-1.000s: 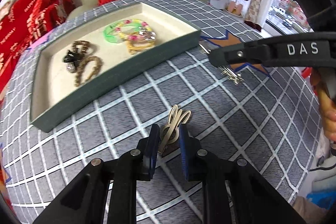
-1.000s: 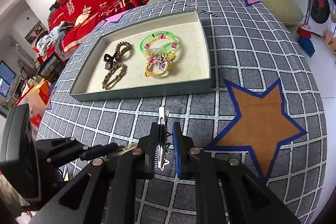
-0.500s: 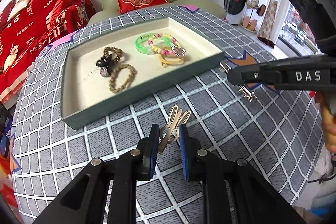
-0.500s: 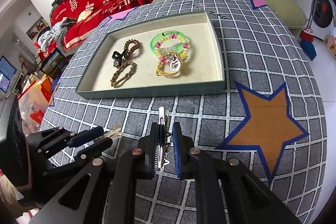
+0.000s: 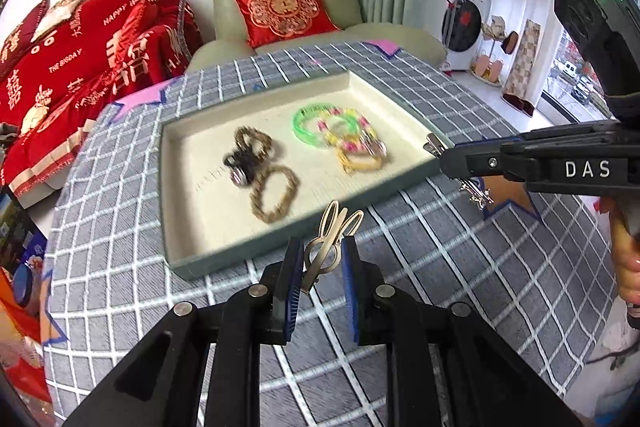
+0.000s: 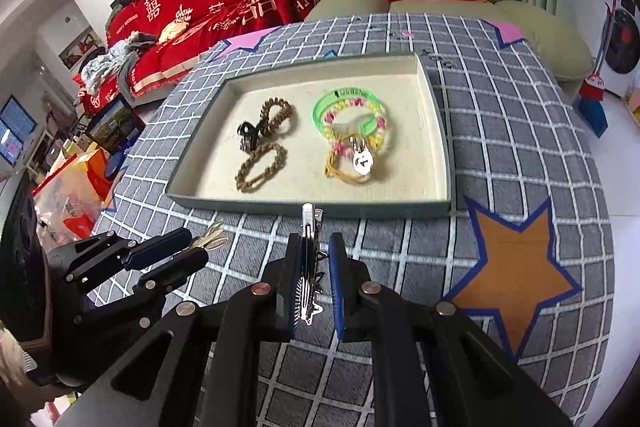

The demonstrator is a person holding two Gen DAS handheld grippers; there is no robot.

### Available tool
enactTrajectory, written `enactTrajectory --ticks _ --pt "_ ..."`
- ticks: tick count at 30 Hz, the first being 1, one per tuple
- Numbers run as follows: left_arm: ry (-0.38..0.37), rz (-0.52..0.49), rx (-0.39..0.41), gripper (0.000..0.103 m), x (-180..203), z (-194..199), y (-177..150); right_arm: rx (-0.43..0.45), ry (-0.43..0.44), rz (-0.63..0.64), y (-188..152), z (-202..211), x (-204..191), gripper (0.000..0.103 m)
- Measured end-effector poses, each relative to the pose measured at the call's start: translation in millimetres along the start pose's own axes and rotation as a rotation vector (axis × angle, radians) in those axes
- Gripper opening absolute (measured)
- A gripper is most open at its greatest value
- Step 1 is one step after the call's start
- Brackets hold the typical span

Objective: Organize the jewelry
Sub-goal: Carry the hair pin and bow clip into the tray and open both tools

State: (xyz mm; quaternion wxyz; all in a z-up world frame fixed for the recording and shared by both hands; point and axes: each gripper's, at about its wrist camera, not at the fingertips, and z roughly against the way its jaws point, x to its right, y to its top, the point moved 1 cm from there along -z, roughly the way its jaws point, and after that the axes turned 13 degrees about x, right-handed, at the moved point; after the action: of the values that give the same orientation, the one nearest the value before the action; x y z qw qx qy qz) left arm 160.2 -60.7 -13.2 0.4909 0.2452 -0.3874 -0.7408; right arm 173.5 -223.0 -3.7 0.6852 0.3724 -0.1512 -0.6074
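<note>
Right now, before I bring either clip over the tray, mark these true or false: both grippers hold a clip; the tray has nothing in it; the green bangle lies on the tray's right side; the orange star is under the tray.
1. Both grippers hold a clip. True: the left gripper holds a gold clip, the right gripper a silver clip.
2. The tray has nothing in it. False: bracelets and hair ties lie inside.
3. The green bangle lies on the tray's right side. True.
4. The orange star is under the tray. False: it sits on the cloth beside it.
</note>
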Motion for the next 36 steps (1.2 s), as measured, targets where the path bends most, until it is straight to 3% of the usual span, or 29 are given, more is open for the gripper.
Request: enactTrajectory --ticks 8,15,22,36 --pt "0.066 0.078 0.04 0.029 -33 -24 36 0.035 -0.015 0.011 33 -18 3 0.014" --pt "0.125 0.134 0.023 0.029 -51 -63 45 0.028 -0.041 -0.02 44 -47 18 0.014" --pt "0.146 0.122 -0.002 0.029 -50 -95 41 0.015 -0.064 -0.055 46 -76 33 0.014" --pt "0.181 0.052 -0.031 0.03 -42 -114 25 -0.02 -0.07 -0.074 37 -106 40 0.014"
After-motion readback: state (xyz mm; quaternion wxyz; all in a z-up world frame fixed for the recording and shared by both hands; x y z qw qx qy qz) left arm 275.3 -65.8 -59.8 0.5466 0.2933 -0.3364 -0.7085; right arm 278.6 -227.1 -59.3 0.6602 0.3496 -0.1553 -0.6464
